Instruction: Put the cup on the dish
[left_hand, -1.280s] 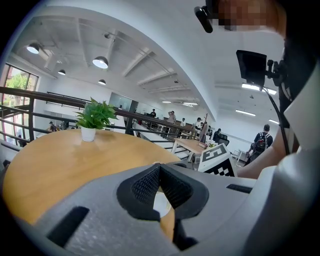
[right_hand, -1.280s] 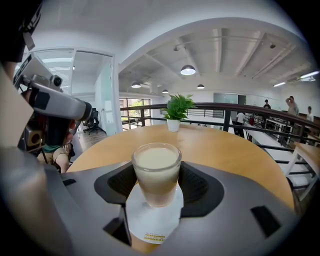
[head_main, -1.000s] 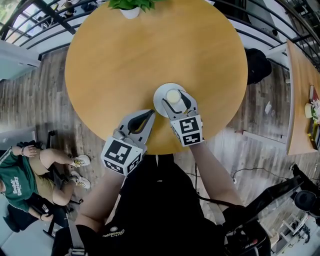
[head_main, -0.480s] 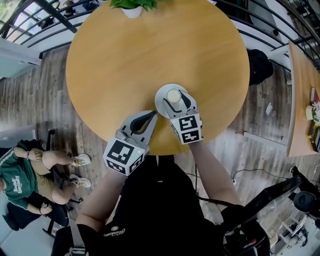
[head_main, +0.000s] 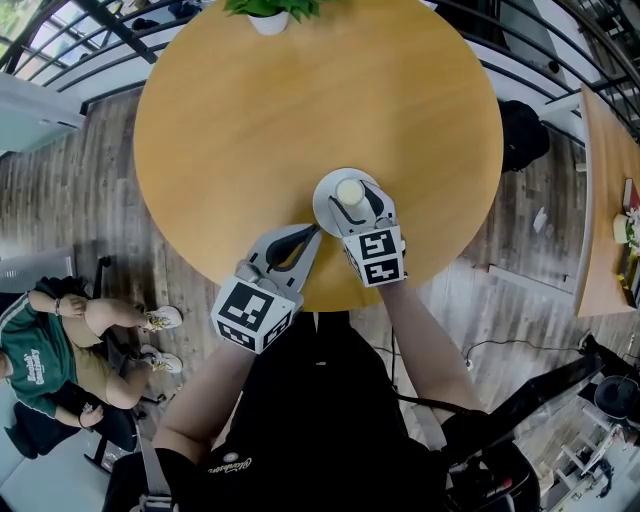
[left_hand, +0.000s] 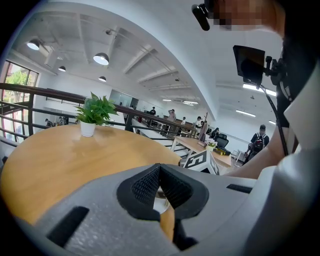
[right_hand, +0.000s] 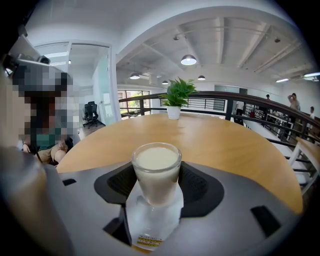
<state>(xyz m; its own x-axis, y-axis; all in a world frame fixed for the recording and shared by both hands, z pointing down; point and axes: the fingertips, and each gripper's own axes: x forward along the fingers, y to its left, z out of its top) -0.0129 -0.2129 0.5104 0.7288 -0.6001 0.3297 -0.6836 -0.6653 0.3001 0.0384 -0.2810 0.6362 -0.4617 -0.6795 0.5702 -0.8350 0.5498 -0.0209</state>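
Your right tool (head_main: 352, 197) pinches the cup (head_main: 349, 190) between its jaws, over the dish (head_main: 325, 198); your left tool (head_main: 308, 235), pressed together, sits beside the dish on the desk (head_main: 300, 100).

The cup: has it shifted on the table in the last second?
No, not noticeably: the cup stays over the same part of the dish, between the right gripper's jaws.

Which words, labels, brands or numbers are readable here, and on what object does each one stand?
Nothing reads clearly.
Script print on the person's black shirt: too small.
White print on the seated person's green shirt: blurred.
Yellow label below the cup: too small.
Marker cubes: patterns only.
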